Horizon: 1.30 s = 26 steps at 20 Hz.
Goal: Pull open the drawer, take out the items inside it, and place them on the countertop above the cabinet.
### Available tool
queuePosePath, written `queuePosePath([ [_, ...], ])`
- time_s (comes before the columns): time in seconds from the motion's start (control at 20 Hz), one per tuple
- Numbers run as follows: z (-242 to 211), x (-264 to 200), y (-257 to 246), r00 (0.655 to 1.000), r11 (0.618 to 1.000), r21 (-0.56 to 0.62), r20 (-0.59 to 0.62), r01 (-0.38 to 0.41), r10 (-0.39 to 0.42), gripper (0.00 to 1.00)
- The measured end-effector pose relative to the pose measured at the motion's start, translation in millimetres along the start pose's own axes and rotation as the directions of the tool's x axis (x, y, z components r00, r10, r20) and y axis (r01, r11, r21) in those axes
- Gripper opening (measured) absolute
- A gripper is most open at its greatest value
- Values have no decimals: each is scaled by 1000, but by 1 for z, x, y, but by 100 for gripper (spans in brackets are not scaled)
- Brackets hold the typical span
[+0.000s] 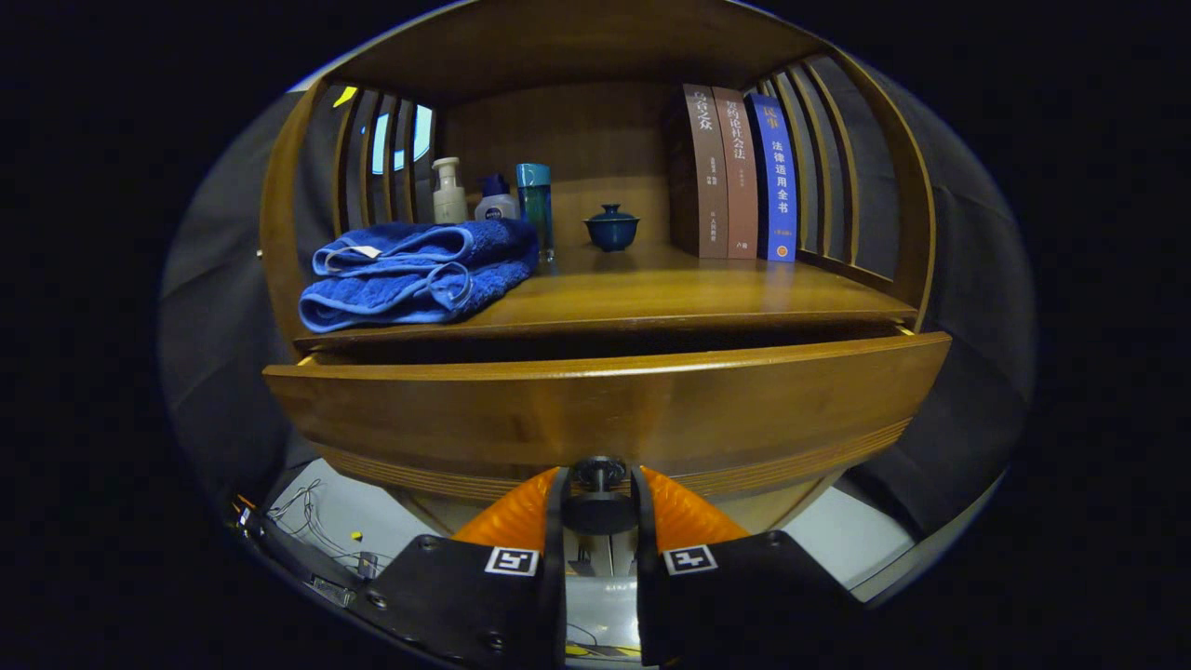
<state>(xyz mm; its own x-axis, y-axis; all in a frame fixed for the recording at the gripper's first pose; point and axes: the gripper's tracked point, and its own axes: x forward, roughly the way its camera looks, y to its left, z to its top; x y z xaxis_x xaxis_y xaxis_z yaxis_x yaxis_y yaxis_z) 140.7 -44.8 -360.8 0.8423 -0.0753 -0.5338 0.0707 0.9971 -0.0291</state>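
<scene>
Tool (600, 484) — black screwed plates with square markers, ribbed fingers.

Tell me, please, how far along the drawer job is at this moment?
Done: the drawer is pulled partly out from under the countertop. In hand: the hand-held gripper is closed on the drawer knob. Left: removing its contents, hidden from here, onto the countertop.

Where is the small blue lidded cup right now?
In the gripper view, the blue lidded cup stands at the back of the countertop, between the teal bottle and the books, well beyond the tongs.
</scene>
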Motion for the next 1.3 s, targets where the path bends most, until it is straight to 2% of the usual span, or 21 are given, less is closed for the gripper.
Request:
queuePosePath([
  [0.85, -61, -114, -1, 995, 1000, 15, -104, 7, -5, 34],
  [1.25, -73, -129, 1, 992, 1000, 6, -126, 3, -2, 34],
  [1.3, -74, -129, 1, 991, 1000, 9, -136, -1, 2, 39],
])
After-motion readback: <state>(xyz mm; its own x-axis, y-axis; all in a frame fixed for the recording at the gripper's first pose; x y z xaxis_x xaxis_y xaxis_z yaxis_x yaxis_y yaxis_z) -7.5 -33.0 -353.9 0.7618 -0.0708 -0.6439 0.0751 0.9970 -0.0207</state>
